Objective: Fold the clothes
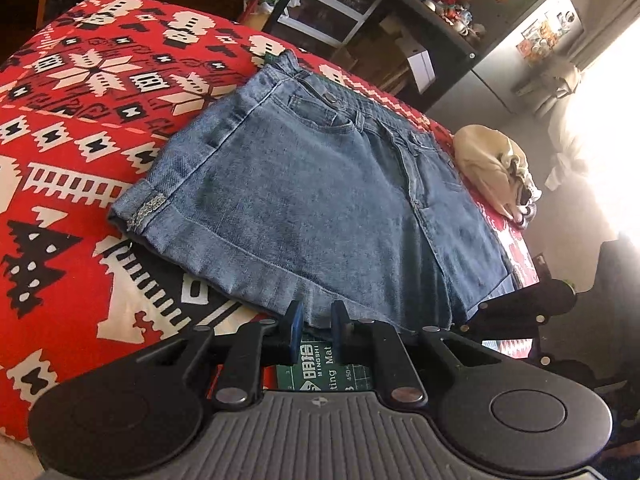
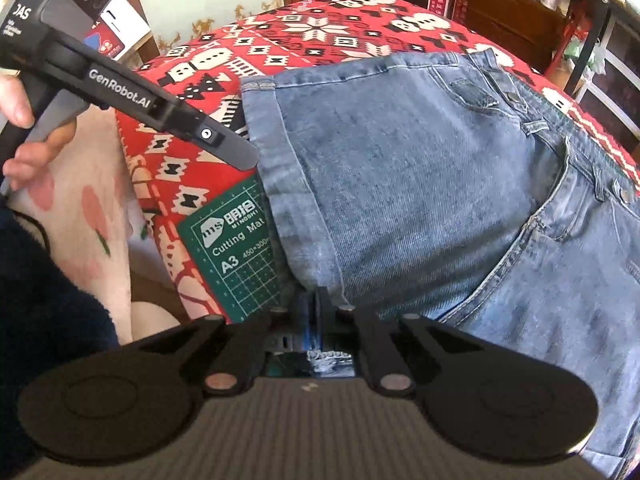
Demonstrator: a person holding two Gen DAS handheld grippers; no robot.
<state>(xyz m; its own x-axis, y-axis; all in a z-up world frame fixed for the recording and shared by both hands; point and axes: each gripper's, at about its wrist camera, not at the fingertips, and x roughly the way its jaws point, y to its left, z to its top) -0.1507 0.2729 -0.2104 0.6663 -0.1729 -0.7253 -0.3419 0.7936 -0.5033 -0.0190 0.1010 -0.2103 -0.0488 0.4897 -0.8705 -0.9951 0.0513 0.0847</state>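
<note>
Currently, a pair of denim shorts [image 1: 304, 200] is lying flat on a table draped in a red tablecloth [image 1: 72, 128] with a blocky white-and-black knit-style pattern. The denim is faded mid-blue, with a visible twill weave, rolled cuffs at the leg hems, metal rivets at the pockets and belt loops along the waistband. The waistband is pointing toward the far edge of the table, the hems toward the cameras.

Left gripper [image 1: 316, 330]: its two blue-padded fingers [image 1: 295, 326] are standing apart with a clear gap, sitting just at the near hem of the shorts; nothing is showing between them. In the right wrist view this same tool appears as a black bar reaching in from the left, held by a hand [image 2: 24, 120].

Right gripper [image 2: 320, 312]: its fingers are sitting close together, pinching a fold of the frayed denim hem, with blue fabric bunching between the pads.

A green cutting mat [image 2: 236, 248] with a white printed grid is lying under the near corner of the shorts, partly covered by them. A crumpled cream-coloured garment [image 1: 496, 176] is resting at the table's far right edge, apart from the shorts. Cluttered dark shelving [image 1: 360, 8] is standing behind the table.
</note>
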